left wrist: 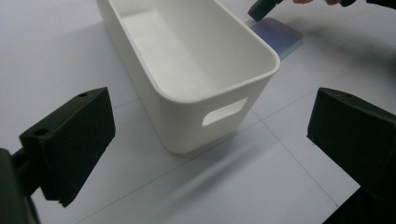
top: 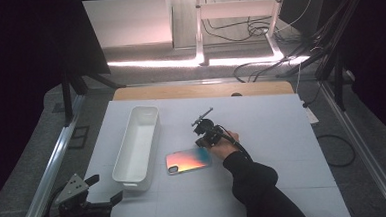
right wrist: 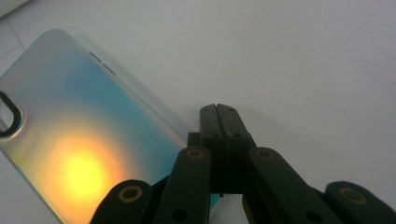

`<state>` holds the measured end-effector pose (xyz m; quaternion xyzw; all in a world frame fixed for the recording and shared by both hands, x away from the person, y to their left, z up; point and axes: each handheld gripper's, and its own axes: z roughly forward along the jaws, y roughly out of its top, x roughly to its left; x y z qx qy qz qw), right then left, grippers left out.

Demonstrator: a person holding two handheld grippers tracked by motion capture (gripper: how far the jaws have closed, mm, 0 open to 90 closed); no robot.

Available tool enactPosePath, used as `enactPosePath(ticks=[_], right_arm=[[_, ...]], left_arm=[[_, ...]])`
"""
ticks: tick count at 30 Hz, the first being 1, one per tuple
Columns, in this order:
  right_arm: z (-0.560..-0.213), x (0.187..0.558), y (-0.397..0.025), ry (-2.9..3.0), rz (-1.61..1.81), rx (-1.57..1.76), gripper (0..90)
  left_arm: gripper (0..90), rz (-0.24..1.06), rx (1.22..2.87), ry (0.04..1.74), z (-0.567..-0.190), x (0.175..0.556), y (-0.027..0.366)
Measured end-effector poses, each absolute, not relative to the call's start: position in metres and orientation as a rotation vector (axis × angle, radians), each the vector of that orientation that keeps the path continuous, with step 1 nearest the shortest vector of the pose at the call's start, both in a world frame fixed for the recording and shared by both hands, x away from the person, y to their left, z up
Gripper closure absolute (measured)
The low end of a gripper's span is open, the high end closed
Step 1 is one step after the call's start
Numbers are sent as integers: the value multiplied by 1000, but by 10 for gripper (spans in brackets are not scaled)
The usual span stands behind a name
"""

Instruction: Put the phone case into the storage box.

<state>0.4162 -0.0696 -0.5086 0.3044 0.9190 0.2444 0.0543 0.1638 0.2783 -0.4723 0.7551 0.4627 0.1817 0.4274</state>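
Observation:
An iridescent phone case [top: 187,160] lies flat on the white table mat, camera cutout toward its left end. My right gripper [top: 202,143] rests at the case's right end, held by a hand in a dark sleeve. In the right gripper view its jaws [right wrist: 218,112] are pressed shut at the edge of the case [right wrist: 84,126], with nothing seen between them. An empty white bin [top: 144,110] stands left of the case. My left gripper [top: 106,188] hovers open near the bin's near end; its view has the bin [left wrist: 224,88] straight ahead between wide-apart jaws [left wrist: 212,140].
The white mat [top: 282,134] covers the table, with a wooden edge [top: 200,90] at the back. Metal rails [top: 49,166] run along both sides. Cables [top: 257,30] and stand legs lie on the floor beyond.

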Motion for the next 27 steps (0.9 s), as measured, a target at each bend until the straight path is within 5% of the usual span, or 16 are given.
enactPosePath(ticks=[27], right_arm=[[-510,367,-100,2896,756,877,895]], left_arm=[[17,461,1894,1156,-472,164,277]])
